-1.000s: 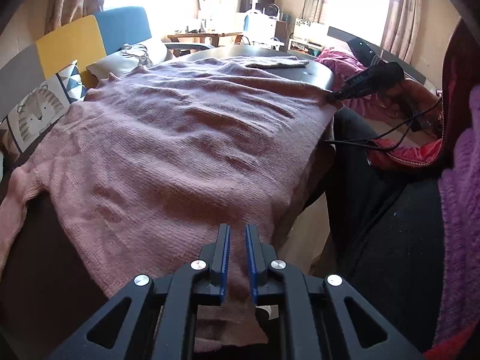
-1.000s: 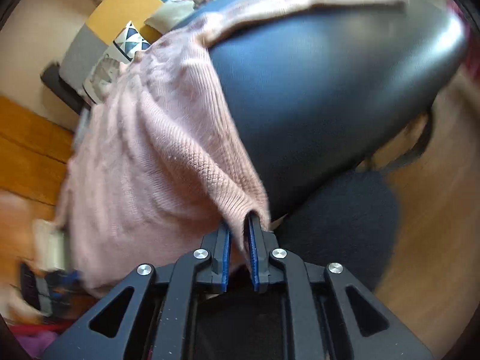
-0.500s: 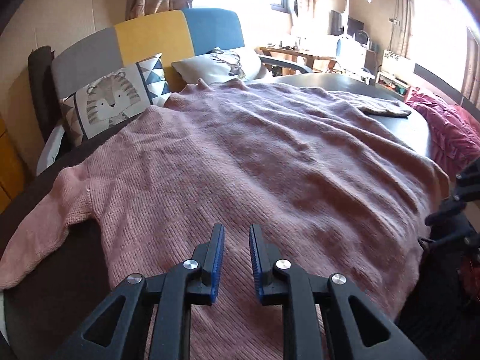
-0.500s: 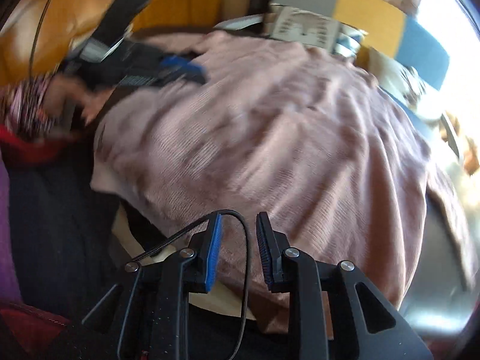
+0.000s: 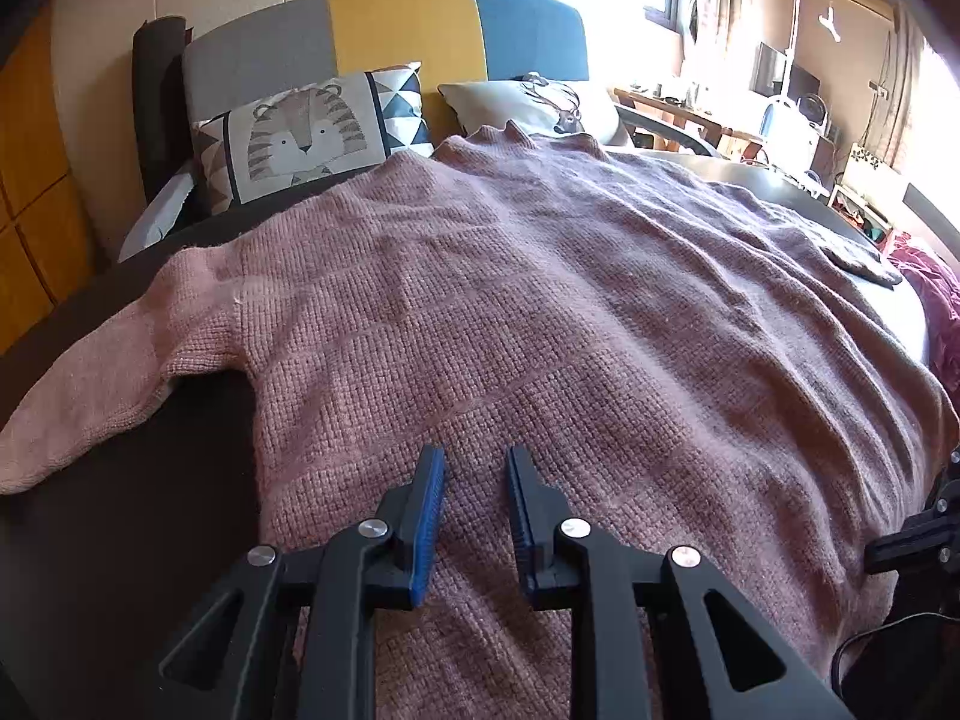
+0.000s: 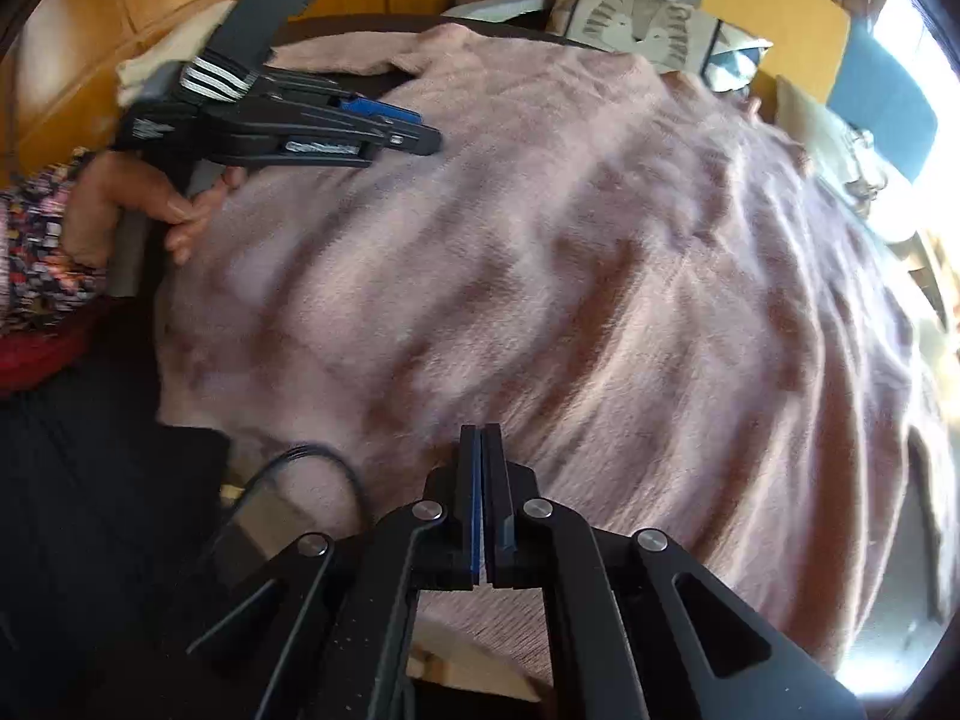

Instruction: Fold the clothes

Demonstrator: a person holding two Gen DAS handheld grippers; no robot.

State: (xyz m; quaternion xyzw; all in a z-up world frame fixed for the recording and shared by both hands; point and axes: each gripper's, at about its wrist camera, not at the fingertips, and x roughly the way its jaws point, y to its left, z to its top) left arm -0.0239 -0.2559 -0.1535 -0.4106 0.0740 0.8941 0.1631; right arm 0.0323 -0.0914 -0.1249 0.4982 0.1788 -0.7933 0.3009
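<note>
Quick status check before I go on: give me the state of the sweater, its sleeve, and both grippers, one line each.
Pink knit sweater: spread flat on the dark table, unfolded, lightly wrinkled.
Sweater's left sleeve: stretched outward, not folded in.
Left gripper: open, above the hem, holding nothing.
Right gripper: shut, at the sweater's edge; no cloth visibly pinched.
Tiger cushion: leaning upright against the sofa back.

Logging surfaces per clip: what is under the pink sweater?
A dark table shows beside the pink sweater and under its sleeve. The rest of the tabletop is covered.
</note>
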